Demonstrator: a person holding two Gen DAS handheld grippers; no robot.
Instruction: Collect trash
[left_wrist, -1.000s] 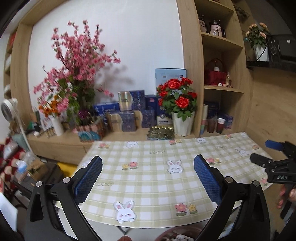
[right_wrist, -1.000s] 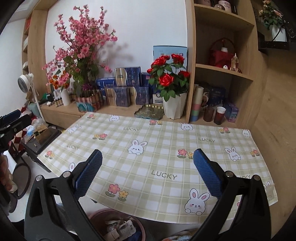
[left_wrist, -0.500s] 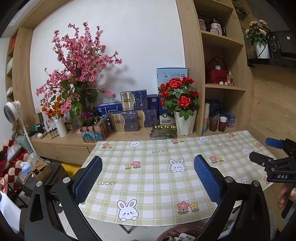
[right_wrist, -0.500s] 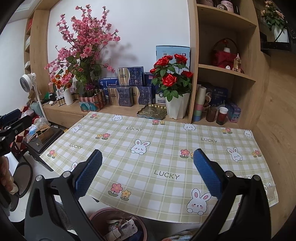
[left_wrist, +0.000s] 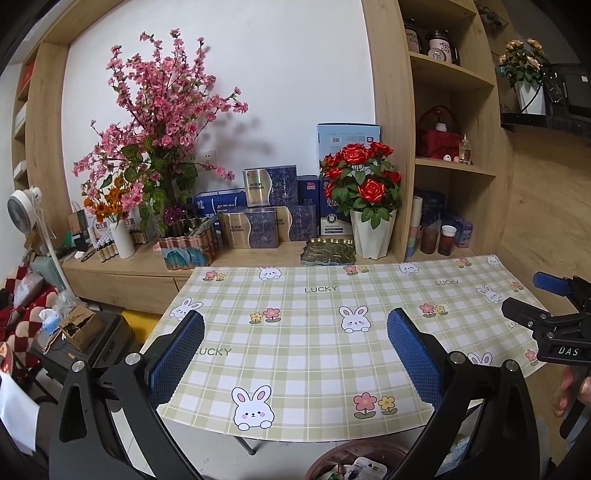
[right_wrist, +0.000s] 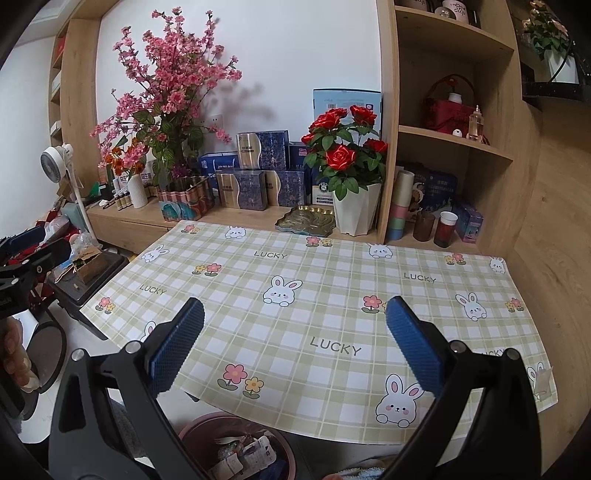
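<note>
Left wrist view: left gripper (left_wrist: 295, 354) hangs over the checked table (left_wrist: 314, 332), jaws spread wide, holding nothing; pink bin (left_wrist: 332, 461) of trash at 6 o'clock. Right wrist view: right gripper (right_wrist: 295, 343) likewise gaping, nothing held; the bin (right_wrist: 195, 432) sits at 7 o'clock.

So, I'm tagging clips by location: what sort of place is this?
Likely a home living or dining room: a table with a bunny tablecloth, wooden shelves of keepsakes, potted roses.
</note>
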